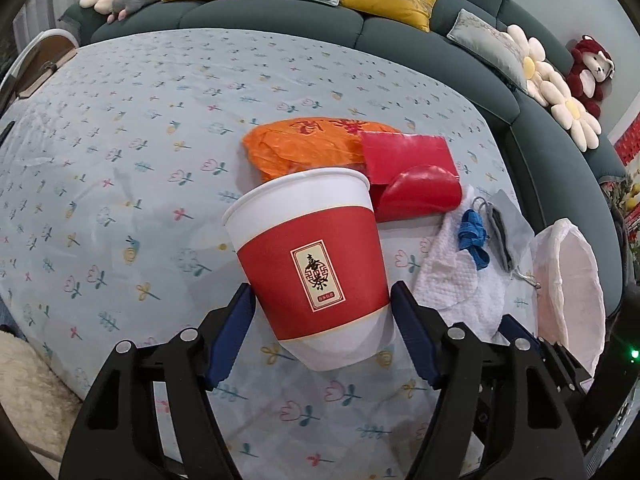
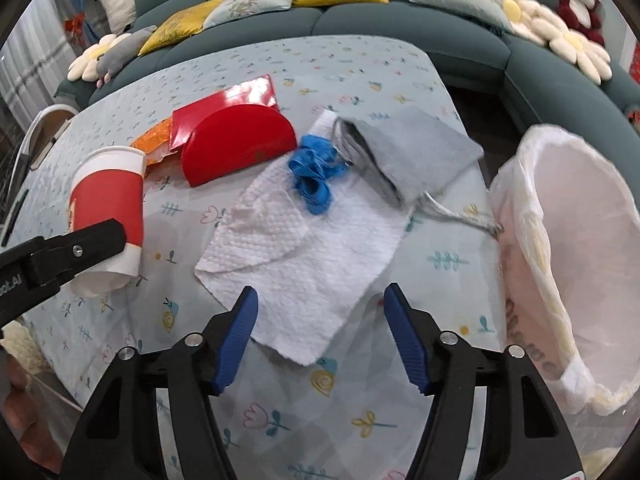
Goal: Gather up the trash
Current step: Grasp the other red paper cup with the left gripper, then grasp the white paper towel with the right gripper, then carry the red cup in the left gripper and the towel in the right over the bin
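- The table point(image 2: 120, 320), under a pale blue flower-print cloth, lies beneath both pairs of fingers; a dark teal sofa point(image 1: 280, 24) curves round its far side.
- The bag-lined bin point(image 2: 560, 264) stands just right of the right gripper's point(image 2: 320, 336) fingers, mouth tipped toward them.
- A white paper towel point(image 2: 304, 264) lies flat ahead of the right gripper, its near corner reaching in between the blue pads point(image 2: 236, 336), which stand apart and clear of it: open, nothing held.
- The paper cup point(image 1: 308, 264), white with a red band, sits between the left gripper's point(image 1: 324, 332) fingers. The pads lie against its lower wall on both sides, so it is clamped. Its long axis leans from the base near the fingers up and away, mouth pointing toward the sofa and slightly left.
- A red half-round box point(image 2: 236, 144) and orange wrapper point(image 1: 300, 144) lie just beyond the cup's rim.
- A grey pouch point(image 2: 412, 152) and a crumpled blue scrap point(image 2: 312, 176) rest on the towel's far end.
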A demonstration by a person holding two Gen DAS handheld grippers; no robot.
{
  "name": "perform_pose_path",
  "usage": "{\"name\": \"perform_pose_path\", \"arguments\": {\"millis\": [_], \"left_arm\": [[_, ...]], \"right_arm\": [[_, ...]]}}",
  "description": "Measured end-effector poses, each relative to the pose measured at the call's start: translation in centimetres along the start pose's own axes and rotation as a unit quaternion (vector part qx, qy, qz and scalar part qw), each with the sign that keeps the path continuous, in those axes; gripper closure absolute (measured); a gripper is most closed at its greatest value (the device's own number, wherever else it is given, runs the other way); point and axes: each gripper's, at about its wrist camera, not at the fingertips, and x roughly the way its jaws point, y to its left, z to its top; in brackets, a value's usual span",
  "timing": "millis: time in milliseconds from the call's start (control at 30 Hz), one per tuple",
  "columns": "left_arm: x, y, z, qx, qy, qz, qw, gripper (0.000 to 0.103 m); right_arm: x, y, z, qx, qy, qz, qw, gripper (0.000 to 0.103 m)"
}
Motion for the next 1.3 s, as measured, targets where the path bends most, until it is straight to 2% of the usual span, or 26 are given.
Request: {"name": "perform_pose_path", "arguments": {"millis": [133, 167, 200, 400, 767, 1067, 1300], "left_arm": [[-0.2, 0.2, -0.1, -0.006, -0.001, 0.003, 1.0, 0.036], [-0.4, 0.4, -0.2, -0.007, -0.001, 0.003, 1.0, 0.036], [-0.6, 0.5, -0.2, -0.008, -0.002, 0.003, 1.0, 0.036], [-1.8, 0.1, -0.2, -0.007, -0.014, -0.001, 0.9999, 0.036], [-5.7, -1.2, -0.4, 0.0, -0.053, -0.01, 0.9985, 0.036], [-8.5, -3.6, -0.5, 0.028, -0.081, -0.029, 0.9959, 0.036], [-9.7, -6.8, -0.8, 0.063, -0.093, -0.049, 0.9925, 0.036]], "right_arm": [[0.2, 1.2, 0.4, -0.024, 0.004, 0.004, 1.0, 0.077], [0.2, 1.5, 0.5, -0.029, 0.008, 0.011, 0.999, 0.091], [0.2, 1.7, 0.6, -0.03, 0.01, 0.016, 0.999, 0.1], [-2.1, 2.6, 1.0, -0.034, -0.009, 0.041, 0.999, 0.1], [-9.7, 3.2, 3.1, -0.035, -0.095, 0.074, 0.992, 0.1], [-15.3, 0.7, 4.8, -0.01, -0.165, 0.066, 0.984, 0.1], [-17.2, -3.2, 4.0, 0.022, -0.186, 0.04, 0.981, 0.1]]}}
